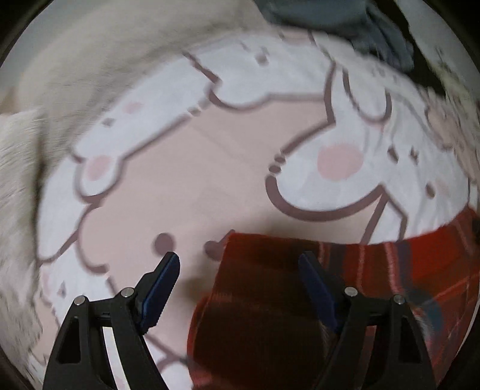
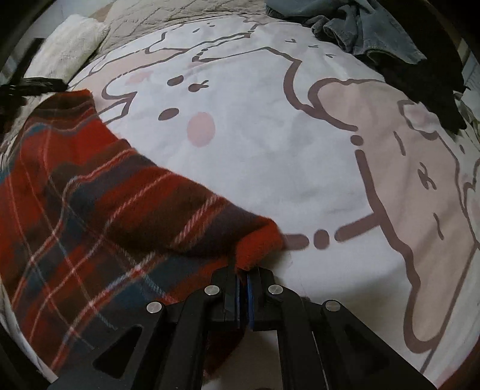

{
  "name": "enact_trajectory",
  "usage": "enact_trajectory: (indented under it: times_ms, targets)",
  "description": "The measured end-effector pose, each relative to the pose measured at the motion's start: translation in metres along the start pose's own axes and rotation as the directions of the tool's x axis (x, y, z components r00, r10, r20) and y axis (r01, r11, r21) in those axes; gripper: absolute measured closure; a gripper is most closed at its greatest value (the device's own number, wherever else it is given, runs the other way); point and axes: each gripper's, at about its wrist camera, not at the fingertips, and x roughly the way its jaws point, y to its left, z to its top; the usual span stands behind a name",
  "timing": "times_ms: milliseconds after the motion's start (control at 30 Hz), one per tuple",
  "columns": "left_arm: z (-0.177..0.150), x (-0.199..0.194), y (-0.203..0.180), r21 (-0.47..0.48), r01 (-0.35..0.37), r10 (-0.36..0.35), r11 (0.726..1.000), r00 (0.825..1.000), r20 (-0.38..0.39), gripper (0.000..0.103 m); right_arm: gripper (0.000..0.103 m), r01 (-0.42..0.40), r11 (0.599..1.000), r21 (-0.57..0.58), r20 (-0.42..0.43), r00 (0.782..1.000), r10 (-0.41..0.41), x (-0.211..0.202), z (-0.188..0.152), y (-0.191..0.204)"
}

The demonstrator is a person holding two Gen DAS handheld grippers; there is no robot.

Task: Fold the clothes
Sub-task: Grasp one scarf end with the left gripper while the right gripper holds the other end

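Right claw (image 2: pixel 243 279) clenches the plaid cloth (image 2: pixel 99 192) corner on the bed (image 2: pixel 270 156); left claw (image 1: pixel 237 264), released beside the cloth, may snag bedding or miss its edge.

Left tongs (image 1: pixel 240 264) gape above red plaid cloth (image 1: pixel 375 270) on cartoon bedsheet (image 1: pixel 195 180).

One red plaid garment (image 2: pixel 90 195) lies on one bed sheet (image 2: pixel 255 168) printed with cartoon animals. One pile of grey-blue clothes (image 2: pixel 360 27) and one black garment (image 2: pixel 432 87) sit at the far edge. One cream fluffy blanket (image 2: pixel 72 42) lies at the far left. Two grippers are in view, the left gripper (image 1: pixel 240 270) and the right gripper (image 2: pixel 243 277).
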Motion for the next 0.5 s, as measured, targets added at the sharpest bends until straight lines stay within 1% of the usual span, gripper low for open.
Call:
enact_trajectory:
  times_ms: [100,167,200,233,300,333,367,433,467,500]
  targets:
    - [0.005,0.033,-0.003,0.07,-0.007,0.014,0.998,0.995,-0.099,0.022,0.099,-0.001,1.0,0.003,-0.005,1.0,0.001,0.003,0.002,0.0]
    - [0.003,0.042,-0.007,0.091,-0.002,0.012,0.996,0.994,-0.112,0.021,0.099,-0.004,1.0,0.003,-0.005,1.0,0.004,0.003,0.002,0.0]
    - [0.002,0.041,-0.007,0.091,0.009,0.001,0.996,0.995,-0.105,0.022,0.099,-0.008,1.0,0.007,-0.006,1.0,0.008,0.003,0.002,-0.001]
    - [0.0,0.039,-0.007,0.084,0.025,-0.017,0.996,0.995,-0.098,0.024,0.099,-0.012,1.0,0.012,-0.008,1.0,0.012,0.004,0.003,-0.002]
    - [-0.004,0.035,-0.006,0.069,0.058,-0.052,0.996,0.995,-0.086,0.038,0.099,-0.017,1.0,0.017,-0.012,1.0,0.017,0.005,0.004,-0.002]
    - [-0.005,0.033,-0.006,0.058,0.073,-0.068,0.996,0.994,-0.083,0.041,0.099,-0.016,1.0,0.016,-0.014,1.0,0.017,0.006,0.004,-0.002]
    - [-0.006,0.032,-0.007,0.052,0.084,-0.08,0.995,0.993,-0.081,0.048,0.099,-0.015,1.0,0.013,-0.015,1.0,0.015,0.007,0.005,-0.002]
    - [-0.007,0.028,-0.011,0.05,0.093,-0.09,0.994,0.993,-0.074,0.061,0.099,-0.012,1.0,0.01,-0.019,1.0,0.012,0.007,0.007,-0.001]
    - [-0.008,0.025,-0.014,0.055,0.085,-0.081,0.995,0.995,-0.058,0.077,0.099,-0.011,1.0,0.01,-0.019,1.0,0.012,0.007,0.007,-0.001]
    - [-0.009,0.021,-0.018,0.058,0.072,-0.07,0.996,0.997,-0.04,0.095,0.099,-0.012,1.0,0.012,-0.019,1.0,0.012,0.007,0.007,-0.001]
